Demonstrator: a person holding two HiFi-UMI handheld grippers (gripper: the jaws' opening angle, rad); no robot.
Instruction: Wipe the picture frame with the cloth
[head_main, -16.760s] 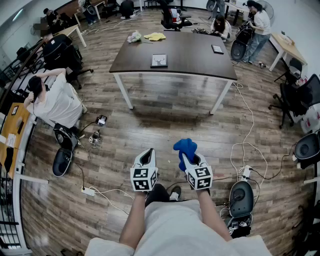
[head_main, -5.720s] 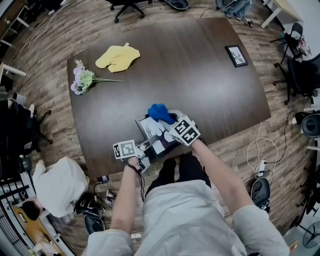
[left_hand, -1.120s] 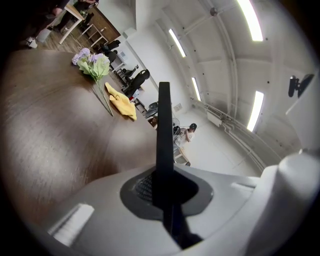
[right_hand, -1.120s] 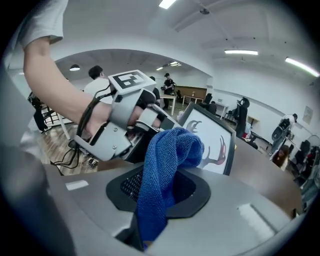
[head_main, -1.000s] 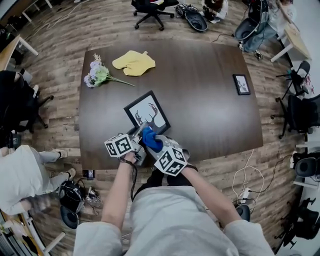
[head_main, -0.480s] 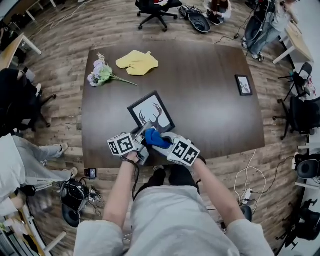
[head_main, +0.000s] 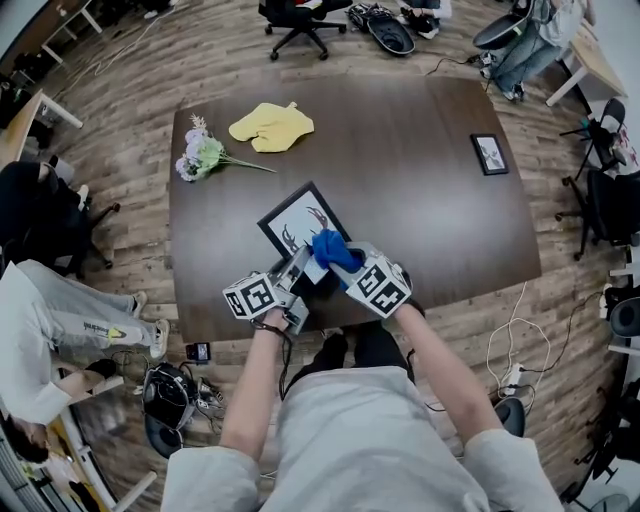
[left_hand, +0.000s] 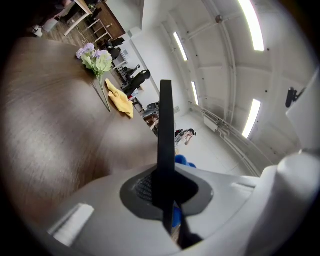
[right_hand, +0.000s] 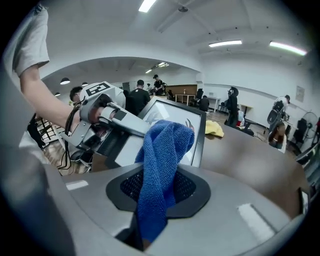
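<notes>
The picture frame (head_main: 300, 220) sits near the front edge of the table (head_main: 430, 210), right in front of the person. Its long axis runs from the near edge away and a little to the left. The left tongs (head_main: 296, 270) are clamped shut on its thin black near edge, which shows edge-on between the jaws in the left gripper view. The right tongs (head_main: 350, 268) are closed on a bunched blue cloth (head_main: 331, 248), and the wad reaches over the frame's near right corner. So the glass still to be covered lies ahead and to the left of the cloth, and the right hand is the one placed to sweep up along that long axis while the left steadies the frame. The right gripper view suggests the frame is tipped up rather than flat, but I cannot tell whether its far edge rests on the table.
</notes>
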